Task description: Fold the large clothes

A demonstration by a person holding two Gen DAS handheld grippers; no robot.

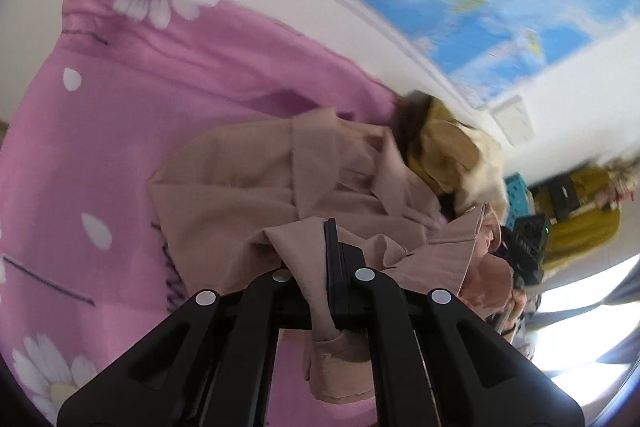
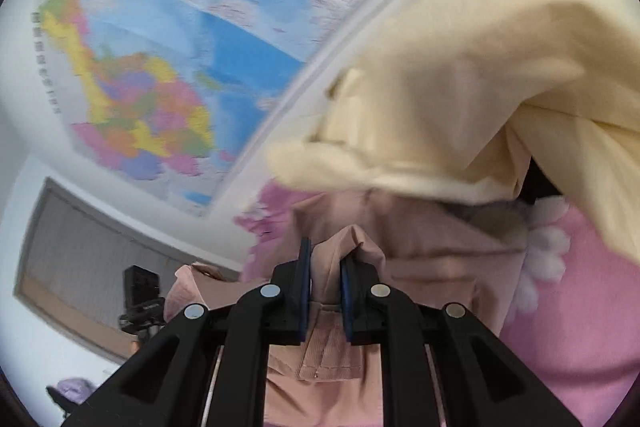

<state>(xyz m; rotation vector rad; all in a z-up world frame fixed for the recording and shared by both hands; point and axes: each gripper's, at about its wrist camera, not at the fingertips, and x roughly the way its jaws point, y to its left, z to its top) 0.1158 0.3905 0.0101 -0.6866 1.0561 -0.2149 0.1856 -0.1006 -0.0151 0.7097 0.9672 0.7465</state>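
Left wrist view: the left gripper (image 1: 332,267) is clamped tight on a thin fold of the beige garment (image 1: 256,179), which trails toward 12 o'clock over the pink daisy bedsheet (image 1: 120,115). The right gripper (image 2: 324,287) pinches a thicker bunched edge of the same garment (image 2: 420,259), its jaws narrow. A cream garment (image 2: 460,87) lies at 1 o'clock, overlapping it. The risk: the thin fold could slip from the pads, or the cream garment could get dragged along.
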